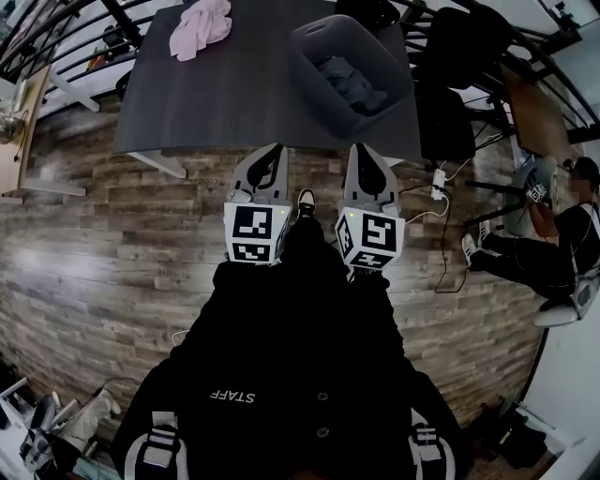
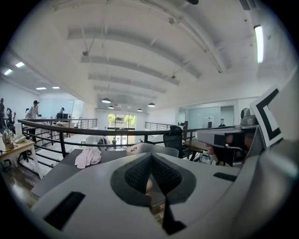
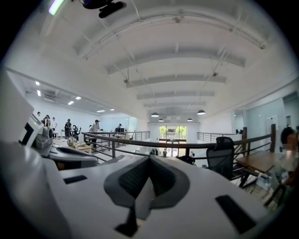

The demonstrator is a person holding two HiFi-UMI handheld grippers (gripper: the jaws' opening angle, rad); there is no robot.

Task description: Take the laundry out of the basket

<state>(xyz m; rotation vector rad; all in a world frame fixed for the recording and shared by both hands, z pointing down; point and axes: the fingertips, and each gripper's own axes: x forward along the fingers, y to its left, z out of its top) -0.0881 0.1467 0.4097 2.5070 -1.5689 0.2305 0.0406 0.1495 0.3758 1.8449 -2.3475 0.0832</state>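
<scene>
A grey laundry basket [image 1: 349, 70] stands on the right part of a dark table [image 1: 234, 94], with blue-grey laundry [image 1: 353, 84] inside it. A pink garment [image 1: 200, 26] lies on the table's far left; in the left gripper view the pink garment [image 2: 88, 158] lies beyond the jaws and the basket [image 2: 152, 149] shows just over them. My left gripper [image 1: 277, 150] and right gripper [image 1: 358, 150] are held side by side close to my body, short of the table's near edge. Both are shut, with nothing between the jaws. The right gripper [image 3: 149, 161] points level over the railing.
A black office chair [image 1: 450, 56] stands right of the table, with a wooden desk [image 1: 536, 114] behind it. A person [image 1: 553, 246] sits on the floor at the far right. A power strip with a cable [image 1: 438, 183] lies on the wooden floor. Black railings run behind the table.
</scene>
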